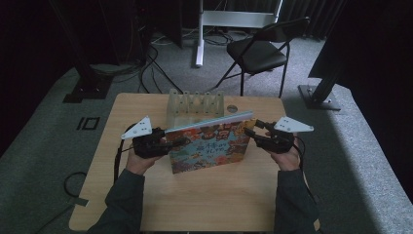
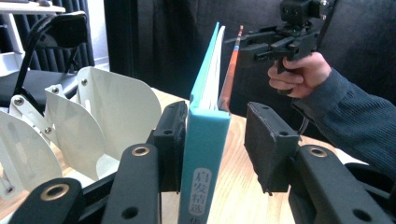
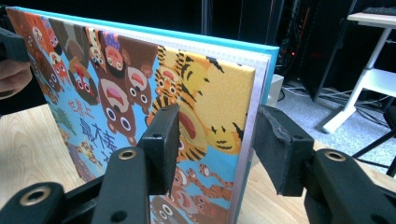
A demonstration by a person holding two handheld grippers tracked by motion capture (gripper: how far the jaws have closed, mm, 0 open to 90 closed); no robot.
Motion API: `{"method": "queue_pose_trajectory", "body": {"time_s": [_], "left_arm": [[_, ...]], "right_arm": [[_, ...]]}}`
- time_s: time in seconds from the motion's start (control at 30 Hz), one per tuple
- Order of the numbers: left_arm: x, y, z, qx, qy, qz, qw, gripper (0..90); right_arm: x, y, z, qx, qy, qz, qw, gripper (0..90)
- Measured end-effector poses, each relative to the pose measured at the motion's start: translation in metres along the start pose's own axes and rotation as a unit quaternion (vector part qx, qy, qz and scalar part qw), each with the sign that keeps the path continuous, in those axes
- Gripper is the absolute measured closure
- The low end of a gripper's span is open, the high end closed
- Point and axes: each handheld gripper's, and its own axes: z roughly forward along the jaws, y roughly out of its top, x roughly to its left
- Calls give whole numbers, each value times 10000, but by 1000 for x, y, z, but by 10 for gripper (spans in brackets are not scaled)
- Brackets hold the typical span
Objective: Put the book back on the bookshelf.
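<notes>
Both hand-held grippers, left [image 1: 168, 141] and right [image 1: 252, 130], open around upright picture book [image 1: 209, 146].

chinese characters mark the book's spine [image 2: 204, 186] and cover [image 3: 100, 133].

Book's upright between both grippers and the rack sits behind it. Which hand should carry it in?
Left, probably. The left gripper straddles the book at its spine, next to the white rack; the right gripper only brackets the loose page edges.

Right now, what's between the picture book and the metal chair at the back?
In the high view, the white divider rack stands on the table just behind the picture book; beyond it lies bare grey carpet up to the metal chair.
</notes>
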Motion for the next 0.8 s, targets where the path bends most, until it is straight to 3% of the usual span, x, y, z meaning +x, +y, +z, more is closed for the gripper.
{"method": "queue_pose_trajectory", "body": {"time_s": [0.23,0.6,0.7,0.8], "left_arm": [[-1,-2,5,65,33,71,9999,605],[-1,-9,17,21,48,-29,10000,633],[1,-11,19,-17,-88,-160,9998,640],[1,-13,21,11,-47,-122,9999,636]], "right_arm": [[-2,-3,-2,-21,-35,54,10000,502],[-6,-14,-5,-49,-92,203,9997,502],[-7,-18,-5,-27,-91,229,9997,501],[-8,-20,-7,-25,-110,257,9996,500]]}}
